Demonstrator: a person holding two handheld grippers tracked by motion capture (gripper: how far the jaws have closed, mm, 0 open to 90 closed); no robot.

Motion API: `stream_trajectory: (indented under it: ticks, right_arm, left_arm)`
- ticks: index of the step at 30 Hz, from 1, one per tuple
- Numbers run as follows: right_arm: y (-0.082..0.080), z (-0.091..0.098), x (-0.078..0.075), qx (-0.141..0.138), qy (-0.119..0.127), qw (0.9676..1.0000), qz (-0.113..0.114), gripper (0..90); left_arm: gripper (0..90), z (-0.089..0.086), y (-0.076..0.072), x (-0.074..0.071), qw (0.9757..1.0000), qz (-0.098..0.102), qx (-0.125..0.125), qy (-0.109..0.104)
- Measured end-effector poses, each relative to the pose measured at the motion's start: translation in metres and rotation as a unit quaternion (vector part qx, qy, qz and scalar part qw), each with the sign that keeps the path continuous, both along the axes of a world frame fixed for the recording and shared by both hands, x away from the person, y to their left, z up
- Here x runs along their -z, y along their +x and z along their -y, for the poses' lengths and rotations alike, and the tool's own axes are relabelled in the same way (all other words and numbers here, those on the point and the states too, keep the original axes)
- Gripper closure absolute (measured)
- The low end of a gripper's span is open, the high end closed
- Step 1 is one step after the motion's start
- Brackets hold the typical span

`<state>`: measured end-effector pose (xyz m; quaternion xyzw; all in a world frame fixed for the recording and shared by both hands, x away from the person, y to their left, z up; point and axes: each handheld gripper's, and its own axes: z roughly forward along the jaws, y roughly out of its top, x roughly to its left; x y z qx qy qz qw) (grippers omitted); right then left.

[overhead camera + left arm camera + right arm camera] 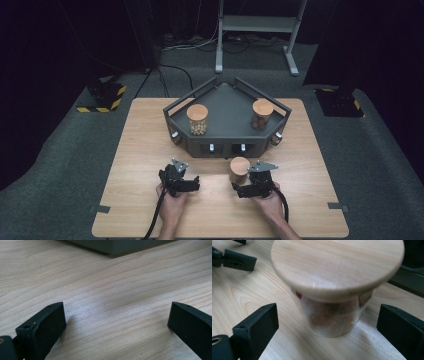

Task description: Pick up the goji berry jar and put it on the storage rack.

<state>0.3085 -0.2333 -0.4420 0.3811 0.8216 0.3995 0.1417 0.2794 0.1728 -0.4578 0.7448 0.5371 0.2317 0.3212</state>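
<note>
Jar [332,312] of brownish bits stands between right gripper's [327,322] parted jaws; left gripper [117,320] gapes.

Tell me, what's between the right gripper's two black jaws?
A jar with a wooden lid stands between the right gripper's jaws, on the table. The right gripper view shows gaps on both sides, so nothing grips it.

— What is seen of the jar [332,320]?

— A small clear glass jar is seen, closed by a round lid [337,262] of pale wood. Brownish contents are visible through the glass, but they are blurred.

— How is it placed?

— It is set upright on the near part of the table [140,160], slightly right of centre, just before the dark tray [225,107].
</note>
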Motion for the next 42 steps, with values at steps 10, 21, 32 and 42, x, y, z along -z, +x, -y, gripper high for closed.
stream_trajectory:
  ticks: [10, 21, 32, 42]
  right_arm:
    - [0.004, -0.013, -0.002, 0.009, -0.003, 1.0000, 0.001, 7.7]
    - [0.006, -0.016, 0.001, 0.028, -0.004, 0.9996, 0.003, 13.5]
    - [0.000, -0.020, 0.005, 0.021, -0.008, 0.9993, 0.030, 23.0]
    - [-0.006, -0.021, 0.009, 0.021, -0.010, 0.9986, 0.047, 24.9]
  left_arm:
    - [1.5, 0.000, 0.000, 0.000, 1.0000, 0.000, 0.000, 0.000]
    - [1.6, 0.000, 0.000, 0.000, 1.0000, 0.000, 0.000, 0.000]
    - [1.5, 0.000, 0.000, 0.000, 1.0000, 0.000, 0.000, 0.000]
    - [1.5, 0.000, 0.000, 0.000, 1.0000, 0.000, 0.000, 0.000]
